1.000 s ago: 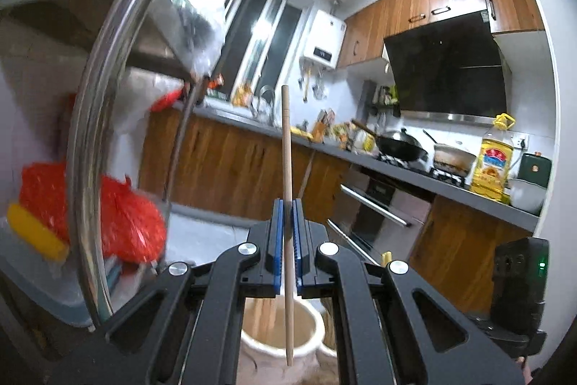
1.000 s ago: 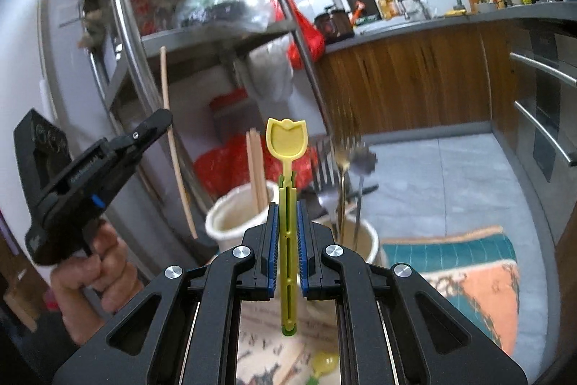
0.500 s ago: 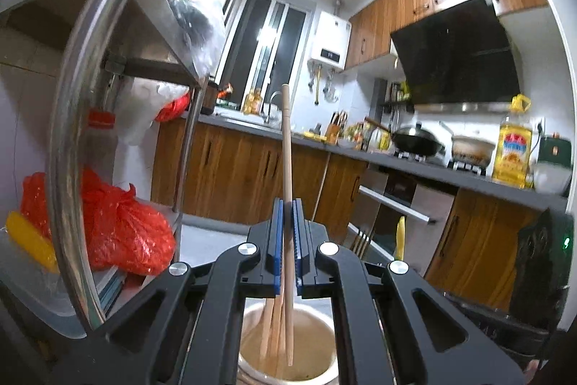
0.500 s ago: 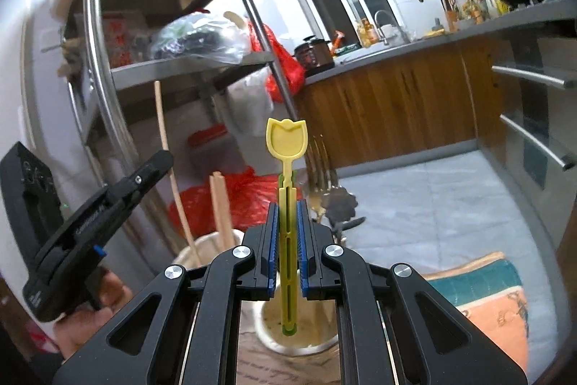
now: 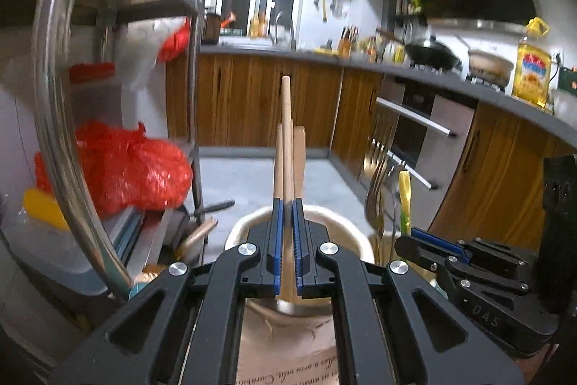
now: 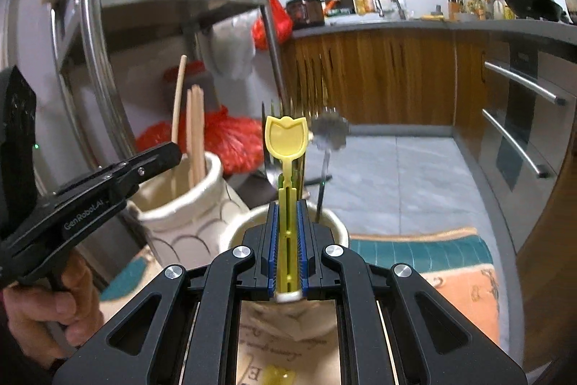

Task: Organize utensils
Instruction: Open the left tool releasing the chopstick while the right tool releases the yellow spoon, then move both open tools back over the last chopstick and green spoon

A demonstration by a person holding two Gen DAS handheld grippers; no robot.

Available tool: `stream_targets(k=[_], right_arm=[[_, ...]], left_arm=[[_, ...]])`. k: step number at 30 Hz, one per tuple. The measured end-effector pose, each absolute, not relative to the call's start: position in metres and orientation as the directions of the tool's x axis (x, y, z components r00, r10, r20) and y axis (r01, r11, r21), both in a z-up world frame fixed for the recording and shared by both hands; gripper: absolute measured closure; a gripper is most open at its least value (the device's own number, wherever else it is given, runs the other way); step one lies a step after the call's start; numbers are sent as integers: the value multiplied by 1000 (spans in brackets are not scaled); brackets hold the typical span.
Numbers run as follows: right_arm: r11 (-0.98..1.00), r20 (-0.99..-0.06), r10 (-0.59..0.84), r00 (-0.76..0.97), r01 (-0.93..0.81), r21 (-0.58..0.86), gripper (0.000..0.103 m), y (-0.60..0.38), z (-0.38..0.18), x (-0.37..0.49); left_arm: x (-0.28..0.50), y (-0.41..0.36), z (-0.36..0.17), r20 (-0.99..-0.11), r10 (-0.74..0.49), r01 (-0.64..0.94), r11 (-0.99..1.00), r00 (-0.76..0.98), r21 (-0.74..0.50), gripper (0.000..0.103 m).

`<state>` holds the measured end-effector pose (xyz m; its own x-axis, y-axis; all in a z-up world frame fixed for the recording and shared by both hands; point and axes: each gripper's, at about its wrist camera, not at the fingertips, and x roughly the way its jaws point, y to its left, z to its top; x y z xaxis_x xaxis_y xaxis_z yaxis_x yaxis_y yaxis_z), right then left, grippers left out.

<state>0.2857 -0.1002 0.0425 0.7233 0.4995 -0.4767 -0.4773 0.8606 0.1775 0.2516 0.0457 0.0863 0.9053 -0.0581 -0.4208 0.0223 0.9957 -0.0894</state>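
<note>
On the left, our left tongs (image 5: 286, 222) are clenched on a long, round, pale wooden chopstick (image 5: 286, 132), gripped low on its shaft so that most of its length stands up above the blue pads. Its lower end dips into the cream ceramic jar (image 6: 180, 204), where a few more wooden chopsticks (image 6: 196, 128) already stand. We judge the chopstick light, stiff and smooth: held by a narrow grip so far down, it could pivot or slide, so a hold nearer the middle would steady it. From the right wrist view, the left tongs reach over that jar's rim from the left, with a hand (image 6: 47, 309) wrapped round the handle.

Moving right, a second cream ceramic jar (image 6: 335, 226) stands touching or just beside the first, on a printed paper sheet (image 6: 288, 341) covering the desk. It holds metal forks (image 5: 375, 175) and a metal utensil with a scalloped round head (image 6: 330, 130).

Our right tongs (image 6: 287, 237) are grasping a small yellow plastic spoon with a tulip-shaped bowl (image 6: 286, 136), pinched along its slotted green-yellow handle, bowl upward, right above the mouth of this second jar. It looks very light, slightly flexible and slick, so we would keep the grip on the flat handle faces, never on the bowl.
</note>
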Motion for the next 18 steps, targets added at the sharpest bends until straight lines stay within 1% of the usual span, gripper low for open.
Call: stream_targets(k=[5,8,10,12,15,18], right_arm=[[866,-502,486,716,-474,161,92,-96,38,286],[868,-502,482,719,-470,160,92,-97,39,286],[866,-497,486,719,-471,165,86,-98,41,285],[864,-491,490,720,-474,167,85,-99,44,283],[863,-485,492,723,-479,160,83,-100,48,279],[860,-483,496,722,-484,160,79,-103,52,274]], left_arm=[[255,43,81,-468,-58,30,997,882,-67,98],[254,43,81,-468,-52,27,998,882,-61,93],[252,43,82,-461,-52,27,998,886,-60,84],[250,42,84,-455,-47,25,998,889,-54,79],[244,46,89,-439,-37,13,998,898,-57,70],[237,48,94,-430,-23,-1,998,903,-56,67]])
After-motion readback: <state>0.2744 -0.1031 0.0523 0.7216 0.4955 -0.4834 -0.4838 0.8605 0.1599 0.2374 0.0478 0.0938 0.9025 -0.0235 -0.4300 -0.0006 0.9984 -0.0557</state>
